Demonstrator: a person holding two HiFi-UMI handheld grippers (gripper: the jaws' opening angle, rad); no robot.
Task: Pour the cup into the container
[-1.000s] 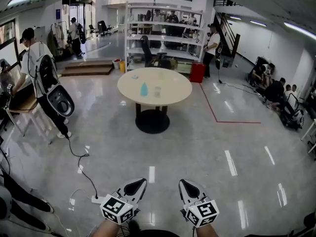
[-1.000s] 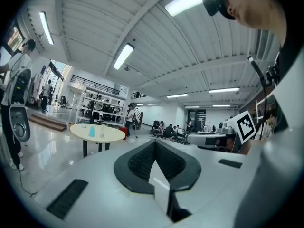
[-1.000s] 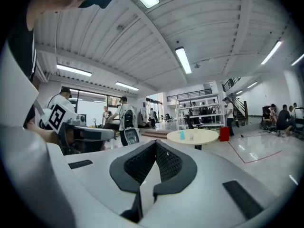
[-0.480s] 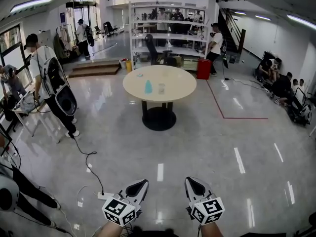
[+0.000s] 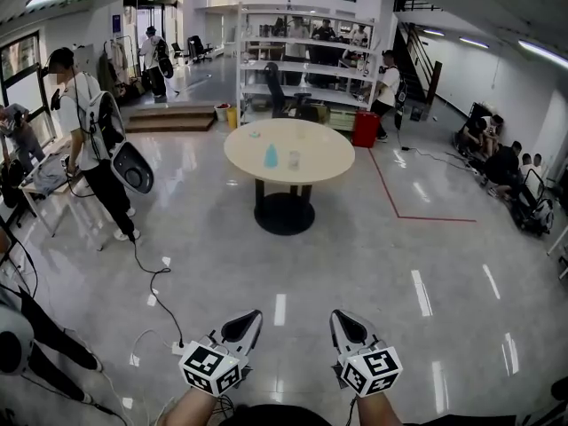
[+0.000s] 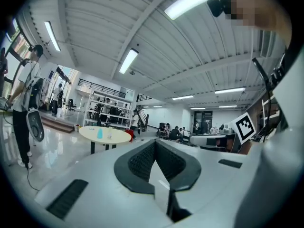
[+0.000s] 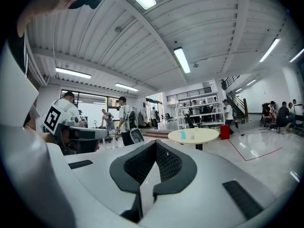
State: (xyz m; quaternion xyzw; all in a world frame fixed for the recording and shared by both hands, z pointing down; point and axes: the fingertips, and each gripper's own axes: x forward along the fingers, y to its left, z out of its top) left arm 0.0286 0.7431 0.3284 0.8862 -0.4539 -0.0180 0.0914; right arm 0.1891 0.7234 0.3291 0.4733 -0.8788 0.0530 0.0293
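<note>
While left gripper and right gripper hang closed, empty, one round table, one blue vessel, one clear vessel

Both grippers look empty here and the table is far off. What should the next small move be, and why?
Probably a step forward toward the round table. The blue container and the clear cup stand on it across the open floor, well beyond reach. The left gripper and the right gripper hang low near the body, both shut and empty.
</note>
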